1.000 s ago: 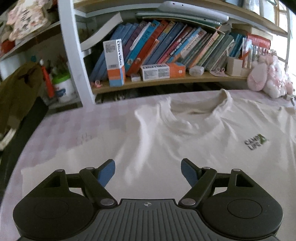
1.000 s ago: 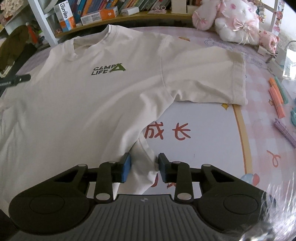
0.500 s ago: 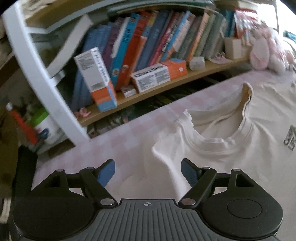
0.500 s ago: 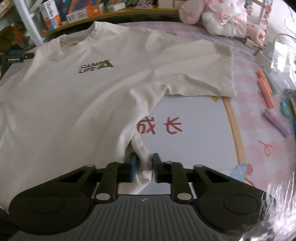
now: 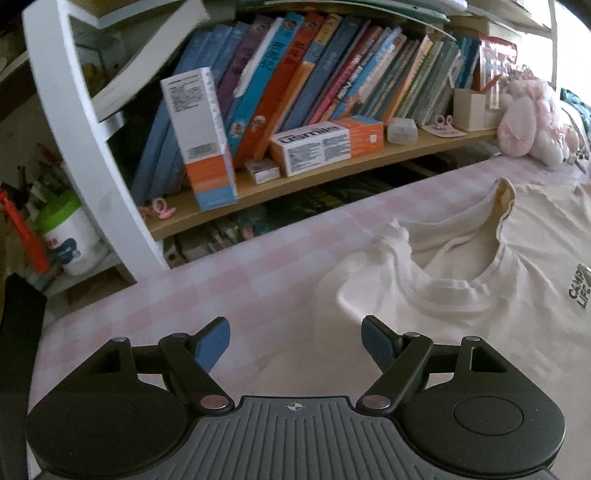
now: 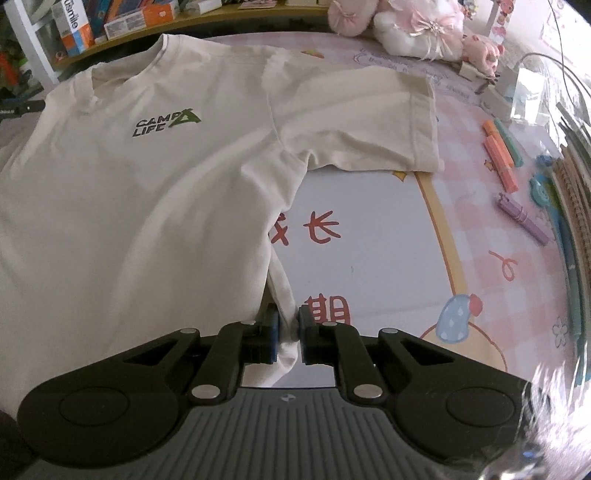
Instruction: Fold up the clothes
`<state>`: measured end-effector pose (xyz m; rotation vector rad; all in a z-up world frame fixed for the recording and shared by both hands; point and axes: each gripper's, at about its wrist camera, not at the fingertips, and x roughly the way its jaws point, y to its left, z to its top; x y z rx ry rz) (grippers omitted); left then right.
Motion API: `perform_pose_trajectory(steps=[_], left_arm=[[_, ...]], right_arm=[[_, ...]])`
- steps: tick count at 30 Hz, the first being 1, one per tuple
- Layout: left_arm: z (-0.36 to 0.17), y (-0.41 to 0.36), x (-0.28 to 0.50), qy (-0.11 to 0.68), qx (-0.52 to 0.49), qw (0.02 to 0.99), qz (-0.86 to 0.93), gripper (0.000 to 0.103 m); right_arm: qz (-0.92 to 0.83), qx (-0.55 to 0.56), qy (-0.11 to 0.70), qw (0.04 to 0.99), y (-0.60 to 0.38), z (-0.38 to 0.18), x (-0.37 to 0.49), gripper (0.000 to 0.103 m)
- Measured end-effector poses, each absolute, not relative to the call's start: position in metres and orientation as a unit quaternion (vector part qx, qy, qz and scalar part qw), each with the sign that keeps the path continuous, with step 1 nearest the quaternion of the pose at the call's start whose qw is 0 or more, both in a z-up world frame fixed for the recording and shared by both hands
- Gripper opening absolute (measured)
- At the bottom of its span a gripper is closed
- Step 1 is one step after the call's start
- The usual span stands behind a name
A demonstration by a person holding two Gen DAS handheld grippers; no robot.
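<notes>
A cream T-shirt [image 6: 147,206] with a "CAMP LIFE" print lies face up on the pink checked table cover [image 6: 480,258], its right sleeve spread toward the far right. My right gripper [image 6: 288,332] is shut on the shirt's side hem near its lower corner, the fabric bunched between the blue pads. In the left wrist view the T-shirt [image 5: 461,295] shows its collar and shoulder at right. My left gripper [image 5: 295,343] is open and hovers over the shoulder area, with nothing between its fingers.
A white bookshelf [image 5: 295,110] with books and boxes stands along the table's far edge. Pink plush toys [image 6: 413,26] sit at the back right. Highlighters and pens [image 6: 506,162] lie at the right. A printed mat [image 6: 351,221] lies beside the shirt.
My right gripper closed onto the shirt's side hem and stayed there. My left gripper, still open, swung left and toward the bookshelf, from over the chest to beside the collar.
</notes>
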<state>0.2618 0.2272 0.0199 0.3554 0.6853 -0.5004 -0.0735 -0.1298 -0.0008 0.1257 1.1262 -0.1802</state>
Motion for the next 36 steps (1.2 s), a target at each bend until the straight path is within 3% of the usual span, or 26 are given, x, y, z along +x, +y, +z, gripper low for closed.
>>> perform_pose_trajectory(steps=[11,26,36], left_arm=[[0.026,0.248,0.26,0.326,0.164,0.899,-0.243,0.081],[0.008,0.216,0.27,0.342,0.208,0.867,-0.298,0.081],[0.021,0.255,0.281,0.36,0.155,0.868,-0.305,0.08]], right_arm=[[-0.094,0.053,0.529,0.842,-0.126,-0.002,-0.074,0.011],[-0.109,0.046,0.526,0.842,-0.12,-0.002,-0.074,0.011],[-0.118,0.047,0.527,0.841,-0.118,-0.002,-0.074,0.011]])
